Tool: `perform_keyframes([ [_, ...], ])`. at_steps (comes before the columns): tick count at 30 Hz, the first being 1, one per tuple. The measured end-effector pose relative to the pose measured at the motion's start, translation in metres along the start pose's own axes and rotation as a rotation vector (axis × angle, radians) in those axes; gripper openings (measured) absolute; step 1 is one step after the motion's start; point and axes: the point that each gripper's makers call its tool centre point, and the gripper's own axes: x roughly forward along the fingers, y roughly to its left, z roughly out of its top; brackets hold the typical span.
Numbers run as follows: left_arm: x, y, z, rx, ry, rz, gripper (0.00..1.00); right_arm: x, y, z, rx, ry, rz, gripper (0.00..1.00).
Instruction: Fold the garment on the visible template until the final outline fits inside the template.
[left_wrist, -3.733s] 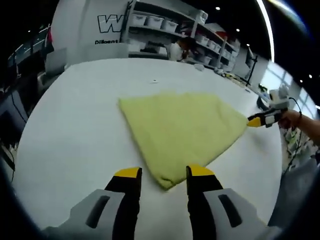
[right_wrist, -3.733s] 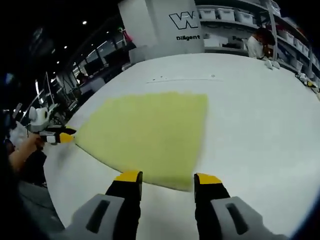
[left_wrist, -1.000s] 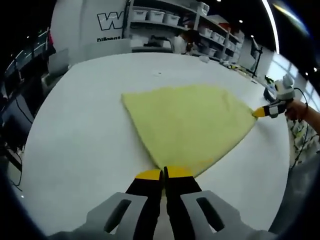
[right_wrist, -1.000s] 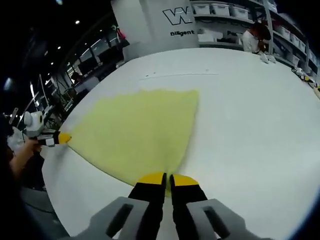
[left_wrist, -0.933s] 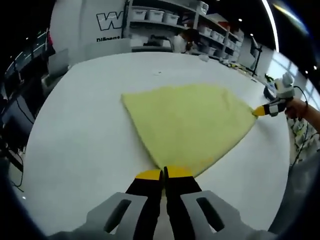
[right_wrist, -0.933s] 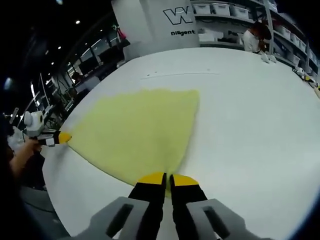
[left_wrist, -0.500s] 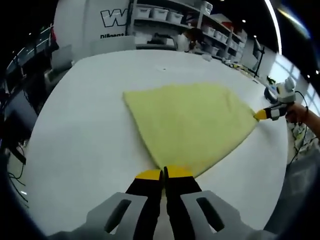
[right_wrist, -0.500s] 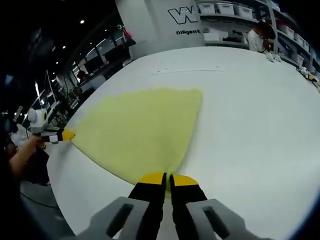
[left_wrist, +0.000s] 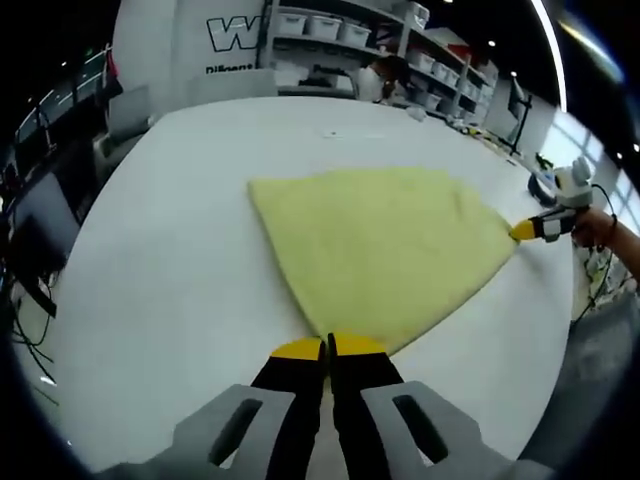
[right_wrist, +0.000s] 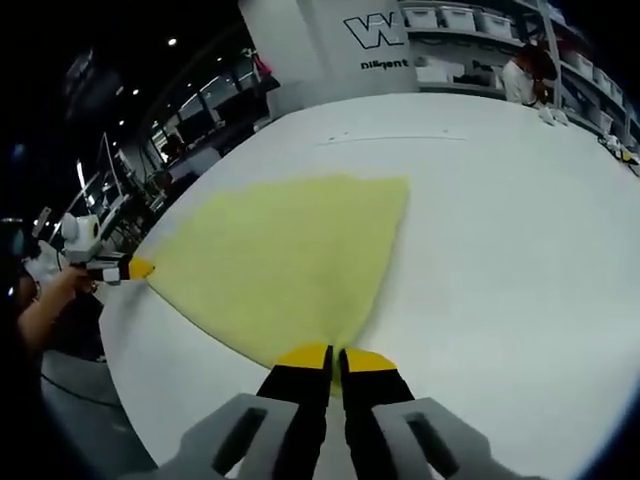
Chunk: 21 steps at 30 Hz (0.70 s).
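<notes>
Jaws clenched on cloth: the left gripper (left_wrist: 327, 347) pinches one near corner of the yellow garment (left_wrist: 385, 255), and the right gripper (right_wrist: 335, 357) pinches the other near corner, each with its yellow tips pressed together over the fabric edge. The two grips look set for a lift-and-carry fold, taking the near edge over toward the far one, so both corners can travel together and the edge stays straight. The garment lies flat and spread on the white desk (left_wrist: 160, 260), roughly central, drawn to a point at each held corner.

The left gripper view catches the right gripper at the garment's right-hand corner, with the person's hand (left_wrist: 605, 228) behind it, plus shelves of bins (left_wrist: 330, 25) beyond the desk. The right gripper view picks out the left gripper at the opposite corner, a faint line of marks (right_wrist: 390, 138) on the desk past the garment's far edge, and a person (right_wrist: 525, 75) standing at the shelves. A template outline cannot be made out in either view.
</notes>
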Motion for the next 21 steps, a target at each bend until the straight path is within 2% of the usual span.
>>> perform_keyframes([
  [7,-0.005,0.000,-0.006,-0.002,0.011,0.012,0.03,-0.002,0.006,-0.005,-0.032,0.012,0.003,0.00],
  [11,-0.009,-0.003,-0.012,0.031,0.029,0.013,0.03,-0.004,0.008,-0.007,-0.063,0.014,-0.013,0.00],
  [17,-0.010,-0.002,-0.015,0.034,0.024,0.018,0.03,-0.005,0.011,-0.011,-0.114,0.040,-0.031,0.00],
  [21,-0.010,-0.001,-0.014,0.034,0.013,0.025,0.05,-0.005,0.011,-0.010,-0.149,0.033,-0.026,0.00],
])
